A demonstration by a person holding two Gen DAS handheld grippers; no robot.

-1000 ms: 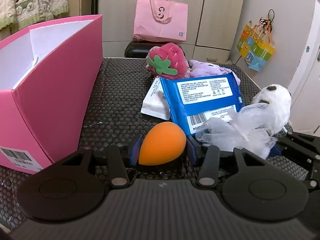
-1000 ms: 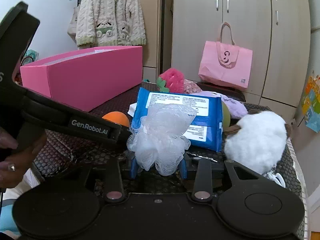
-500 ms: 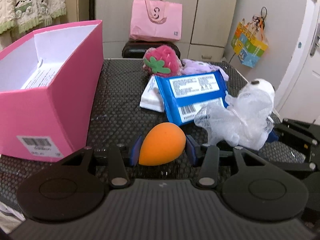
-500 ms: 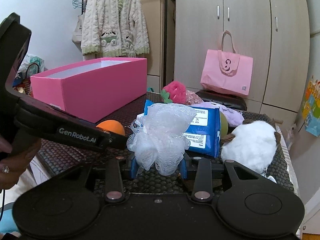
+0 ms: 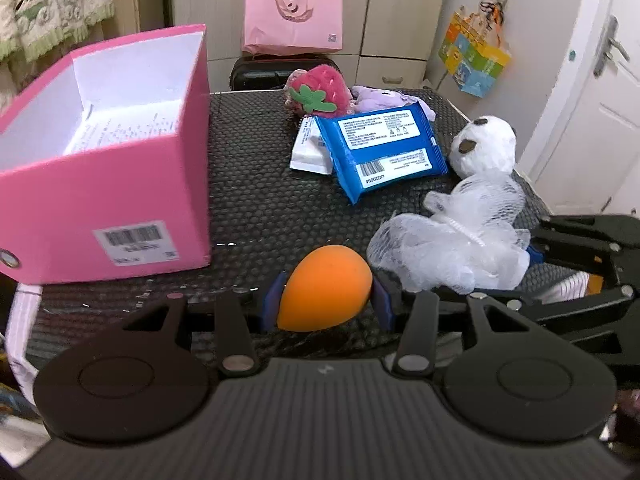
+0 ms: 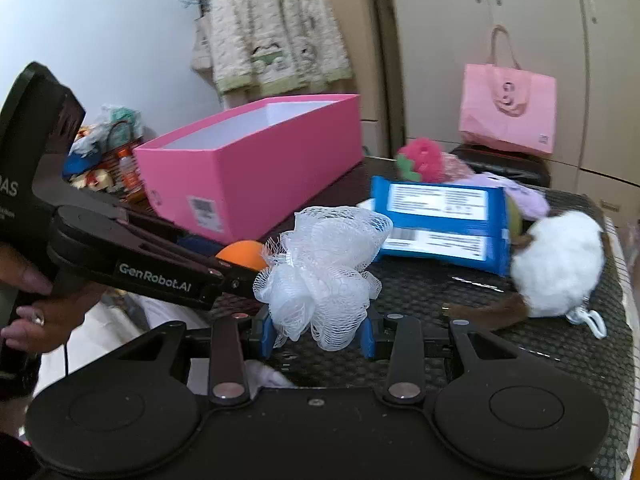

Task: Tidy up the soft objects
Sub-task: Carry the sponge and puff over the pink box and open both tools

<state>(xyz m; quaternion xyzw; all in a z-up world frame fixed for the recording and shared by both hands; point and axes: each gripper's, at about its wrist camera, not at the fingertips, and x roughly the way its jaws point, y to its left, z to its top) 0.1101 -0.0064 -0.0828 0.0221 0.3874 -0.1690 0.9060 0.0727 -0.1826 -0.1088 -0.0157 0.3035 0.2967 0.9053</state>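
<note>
Between the left gripper's (image 5: 326,306) pads, an orange sponge (image 5: 325,288) is sitting squeezed, while the right gripper (image 6: 319,330) is pinching a white pouf (image 6: 320,268).

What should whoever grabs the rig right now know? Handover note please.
Left gripper: shut on the orange sponge.
Right gripper: shut on the white mesh pouf.
Both loads are held above the black mat, beside the pink box.
Done: two items picked; only a paper sheet is visible in the box.
Left: drop both in, then the strawberry plush, purple plush, white plush and blue pack.
</note>
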